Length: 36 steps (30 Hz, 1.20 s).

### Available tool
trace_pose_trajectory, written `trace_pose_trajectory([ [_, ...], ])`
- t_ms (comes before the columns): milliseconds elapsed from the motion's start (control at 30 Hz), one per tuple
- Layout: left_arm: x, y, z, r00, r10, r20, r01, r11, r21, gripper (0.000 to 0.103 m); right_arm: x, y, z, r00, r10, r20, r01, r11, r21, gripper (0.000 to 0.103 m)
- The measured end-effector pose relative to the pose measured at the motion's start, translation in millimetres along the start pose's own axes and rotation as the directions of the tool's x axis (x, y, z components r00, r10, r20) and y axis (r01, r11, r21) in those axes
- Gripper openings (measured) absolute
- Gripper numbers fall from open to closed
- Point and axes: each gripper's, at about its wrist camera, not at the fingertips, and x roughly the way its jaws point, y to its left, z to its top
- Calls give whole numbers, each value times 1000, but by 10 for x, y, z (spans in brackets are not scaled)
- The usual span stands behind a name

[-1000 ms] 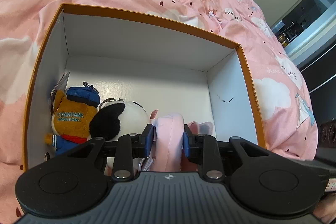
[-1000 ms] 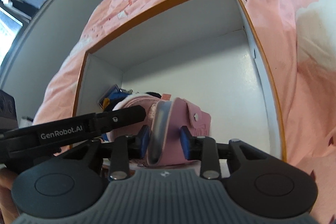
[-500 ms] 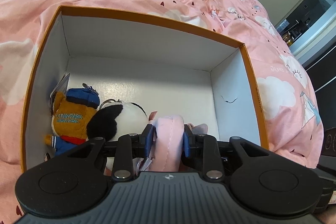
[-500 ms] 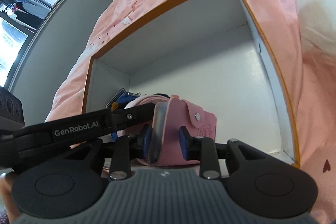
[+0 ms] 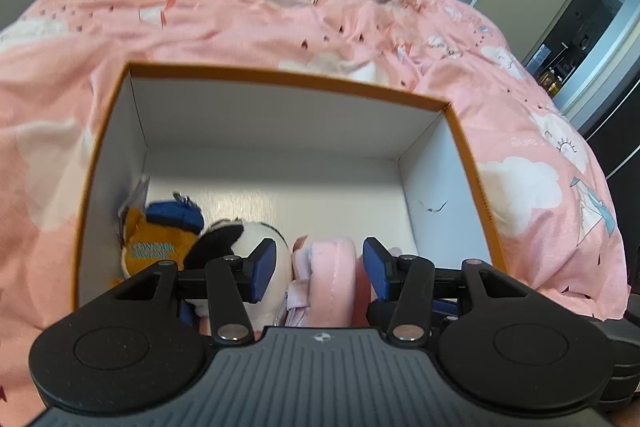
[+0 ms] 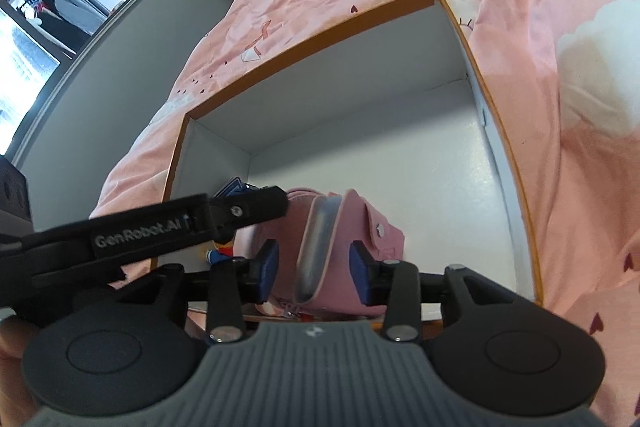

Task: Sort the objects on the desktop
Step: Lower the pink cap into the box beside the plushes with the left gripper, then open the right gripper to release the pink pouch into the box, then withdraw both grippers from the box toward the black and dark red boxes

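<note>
Inside the white cardboard box with an orange rim, low in both frames, stands a pink soft pouch with a snap flap. It sits on its edge near the box's front wall, its long axis running away from the camera toward the far wall, and its padded narrow end faces the left wrist view.

Both grippers straddle it. The left gripper has its blue pads spread and opening; the pouch sits between them, with a gap visible on each side. The right gripper is opening too; a grey-lined fold of the pouch stands between its pads, which sit just off the material. In the right wrist view the left gripper's black finger crosses from the left edge, above the pouch.

At lower left of the box floor, just beside the pouch, lie a black-and-white plush toy and an orange plush with a blue cap.

The box rests on a bed covered by a pink quilt printed with white clouds.
</note>
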Motion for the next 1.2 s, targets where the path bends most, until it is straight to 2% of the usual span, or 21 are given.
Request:
trace_pose_trajectory([
  [167,-240,-119,-44,994,24,105,-30,998,53,56,-225,179,-105,994,-58,90,65,995,-80,49],
  [333,-490,-207,-129,984,27,174,-45,994,95,56,-517,380,-375,965,-140,223,175,973,-148,49],
  [500,-714,-276,-238,980,11,196,-41,989,145,56,-747,505,-588,960,-139,243,198,951,-236,52],
  [700,-946,-345,-453,982,-4,189,-41,971,234,56,-904,460,-804,972,-149,184,201,929,-310,52],
  [833,-1006,-314,-606,989,3,148,-43,963,268,56,-846,432,-965,977,-174,119,206,911,-357,52],
  [933,-1018,-249,-716,994,39,105,-67,959,276,56,-719,404,-1048,974,-210,81,225,890,-398,52],
  [1067,-982,-123,-848,995,96,34,-102,954,280,56,-576,295,-1092,984,-179,11,170,914,-367,51],
  [1200,-897,2,-969,986,160,-48,-138,942,305,56,-435,260,-1110,987,-152,-45,127,928,-351,50],
])
